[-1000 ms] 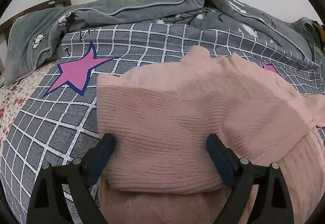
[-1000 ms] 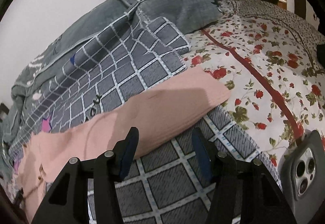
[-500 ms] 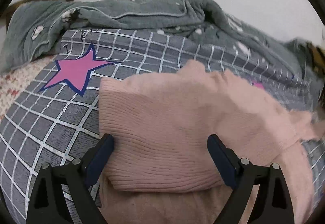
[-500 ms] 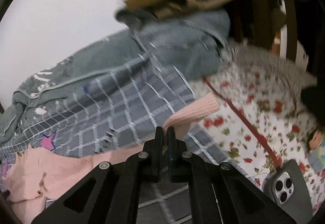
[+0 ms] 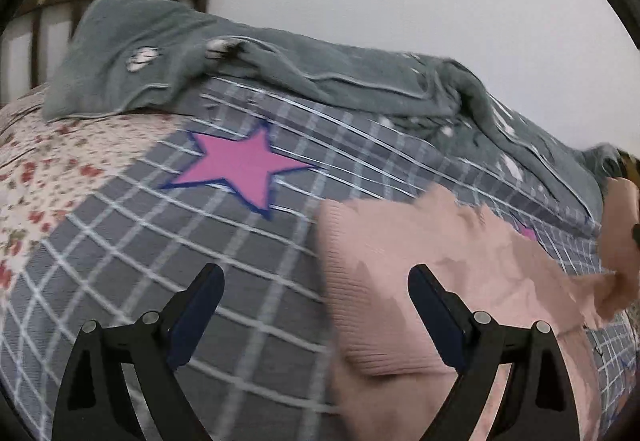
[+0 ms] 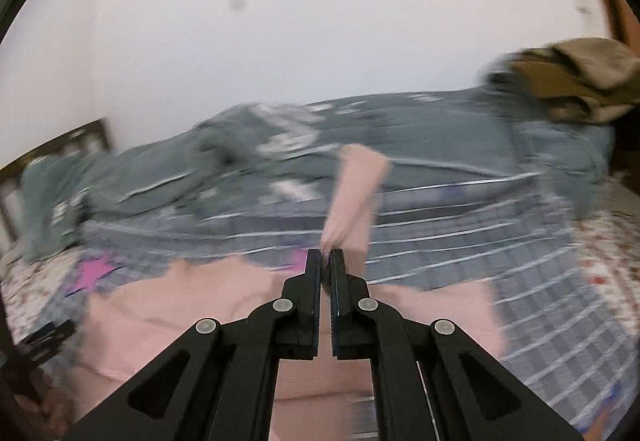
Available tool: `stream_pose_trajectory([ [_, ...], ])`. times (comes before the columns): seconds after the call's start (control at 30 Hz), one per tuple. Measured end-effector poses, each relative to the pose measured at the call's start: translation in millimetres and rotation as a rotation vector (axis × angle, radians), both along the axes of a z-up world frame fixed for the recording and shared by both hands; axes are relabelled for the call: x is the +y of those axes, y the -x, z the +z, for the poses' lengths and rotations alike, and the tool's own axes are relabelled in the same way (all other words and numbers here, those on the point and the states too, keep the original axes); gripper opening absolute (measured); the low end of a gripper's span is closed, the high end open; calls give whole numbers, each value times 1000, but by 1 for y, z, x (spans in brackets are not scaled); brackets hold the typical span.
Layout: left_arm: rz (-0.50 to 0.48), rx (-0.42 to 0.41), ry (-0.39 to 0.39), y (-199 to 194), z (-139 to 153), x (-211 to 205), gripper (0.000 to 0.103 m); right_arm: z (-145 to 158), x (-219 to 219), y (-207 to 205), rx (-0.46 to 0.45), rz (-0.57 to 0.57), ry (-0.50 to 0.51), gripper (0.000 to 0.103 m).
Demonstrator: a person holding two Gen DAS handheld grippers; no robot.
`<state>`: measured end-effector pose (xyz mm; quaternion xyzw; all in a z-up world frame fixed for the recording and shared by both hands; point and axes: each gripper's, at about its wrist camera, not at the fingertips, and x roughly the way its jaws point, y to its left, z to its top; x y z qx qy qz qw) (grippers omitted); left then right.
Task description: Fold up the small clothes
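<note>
Left wrist view shows one pink ribbed sweater point(image 5: 404, 281) lying on the grid-patterned cover point(image 5: 160, 261) of the bed, its lower body folded up, with one pink star point(image 5: 244, 165) printed beside it. The left gripper point(image 5: 316, 301) has its fingers point(image 5: 198, 305) wide apart, holding nothing, one over the cover and the other over the sweater's edge. In the blurred right wrist view, the right gripper point(image 6: 325, 255) is pinched tight on one sleeve point(image 6: 354, 197), lifted above the sweater's body. One grey blanket point(image 5: 280, 57) lies bunched along the bed's far edge.

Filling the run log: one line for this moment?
right hand-held gripper shut on sleeve, lifted | left hand-held gripper open | sweater on bed
</note>
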<state>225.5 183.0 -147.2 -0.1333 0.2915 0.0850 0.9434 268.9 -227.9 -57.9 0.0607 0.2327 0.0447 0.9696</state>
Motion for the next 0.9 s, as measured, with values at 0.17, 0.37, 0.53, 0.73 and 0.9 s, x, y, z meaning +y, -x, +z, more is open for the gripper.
stream_pose_trajectory([
  [0.17, 98, -11, -41, 8, 5, 34, 93, -14, 119, -9, 64, 205, 27, 4],
  [0.37, 57, -40, 51, 10, 6, 42, 93, -59, 221, -9, 196, 414, 80, 15],
  [0.53, -43, -59, 43, 9, 9, 23, 93, -70, 212, 6, 223, 477, 123, 38],
  [0.73, -223, -54, 171, -1, 10, -5, 91, -55, 110, 16, 138, 321, 59, 48],
  [0.9, -303, 25, 213, -22, 1, -39, 76, -69, 34, 7, 165, 199, 24, 51],
])
